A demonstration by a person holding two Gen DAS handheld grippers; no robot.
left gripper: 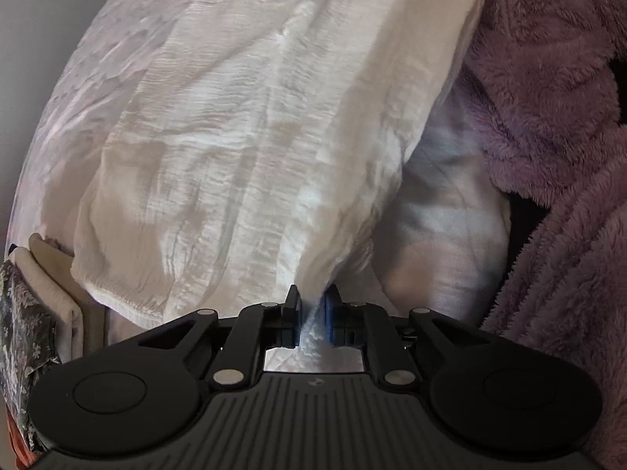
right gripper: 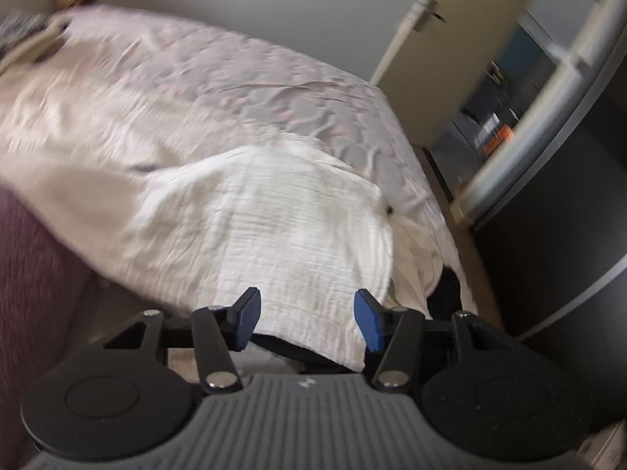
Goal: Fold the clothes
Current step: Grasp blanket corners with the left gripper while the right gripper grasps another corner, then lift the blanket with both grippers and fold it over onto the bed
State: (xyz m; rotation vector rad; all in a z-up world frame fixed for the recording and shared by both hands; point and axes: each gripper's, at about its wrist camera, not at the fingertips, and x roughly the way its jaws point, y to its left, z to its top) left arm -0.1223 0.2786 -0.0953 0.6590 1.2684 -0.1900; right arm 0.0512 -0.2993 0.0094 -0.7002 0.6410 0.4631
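Pinching a bunched edge of the white crinkled garment [left gripper: 243, 149], the left tongs [left gripper: 312, 319] are seen nearly closed, with a tuft of the cloth caught between the blue pads — a narrow hold that suits thin fabric gathered into a ridge. From that pinch the garment fans outward across the bed [right gripper: 274, 78], so the grasp appears to be taken at a hem or corner, where the cloth can be drawn taut or carried over in a fold. A purple fleece sleeve [left gripper: 548, 117] is seen at the right of the left wrist view, close beside the garment, and a small stack of folded cloth [left gripper: 43, 290] lies at the left edge, presumably put aside as finished work. The right tongs [right gripper: 309, 323] are held about half open above another part of the same white garment [right gripper: 282, 227], whose edge passes between the pads without being pressed — a stance that is judged to be an approach to a second grasp, so that both ends of an edge can be held before it is folded. This view is blurred by motion. Beyond the bed a door [right gripper: 423, 58] is visible.
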